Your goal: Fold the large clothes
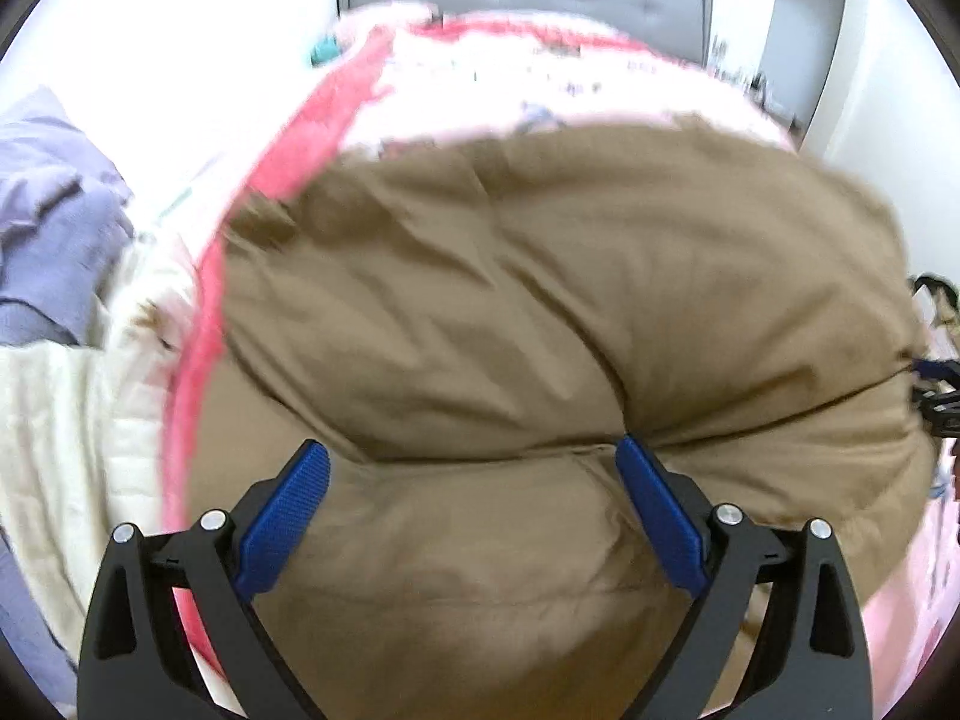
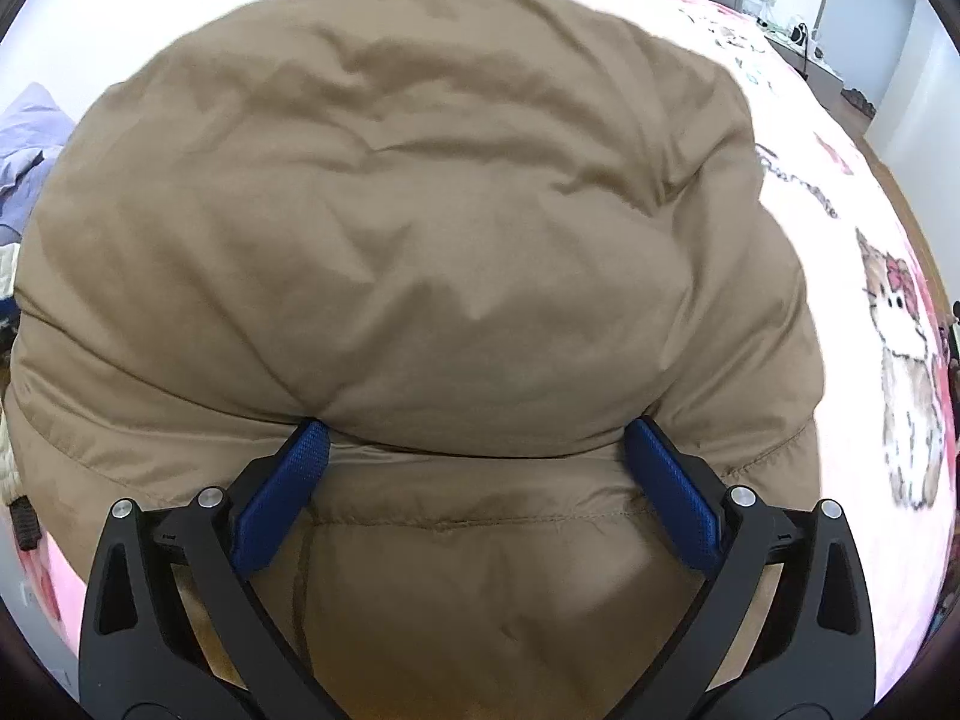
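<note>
Brown padded coat (image 2: pixel 420 210) lying bulged on the bed (image 2: pixel 840 192), over its pink cartoon-print cover. Left gripper (image 1: pixel 474 468) angled steeply down above the coat's near edge, fingers (image 1: pixel 282 522) spread wide with nothing pinched. Right gripper (image 2: pixel 477 450) likewise pitched down over the coat's near seam, fingers (image 2: pixel 672 492) fully spread, tips at the puffy fold. Lilac and cream clothes (image 1: pixel 54 222) lie left of the coat.

no readable text, bedspread lettering (image 2: pixel 798 192) illegible
</note>
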